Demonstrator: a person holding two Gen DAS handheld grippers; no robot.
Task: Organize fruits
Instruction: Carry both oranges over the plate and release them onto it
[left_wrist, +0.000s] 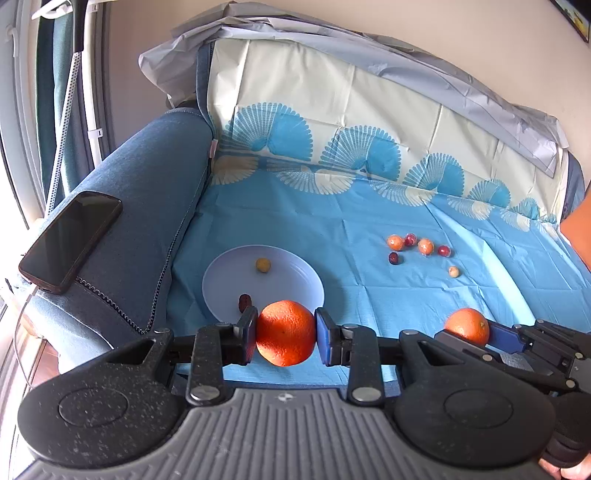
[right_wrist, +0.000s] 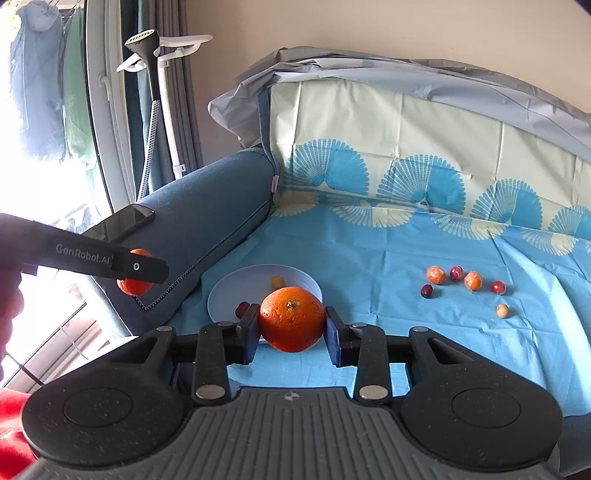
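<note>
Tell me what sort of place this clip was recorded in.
Most likely a home living room. The fruit lies on a blue patterned sheet spread over a blue sofa, a phone rests on its armrest, and a garment steamer stands by the window.

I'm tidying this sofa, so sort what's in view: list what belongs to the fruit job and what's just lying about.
Job:
- left gripper, shut on an orange
- right gripper, shut on a second orange
- white plate, with two small fruits
- six small fruits loose on the blue cloth

Lying about:
- phone on the sofa armrest
</note>
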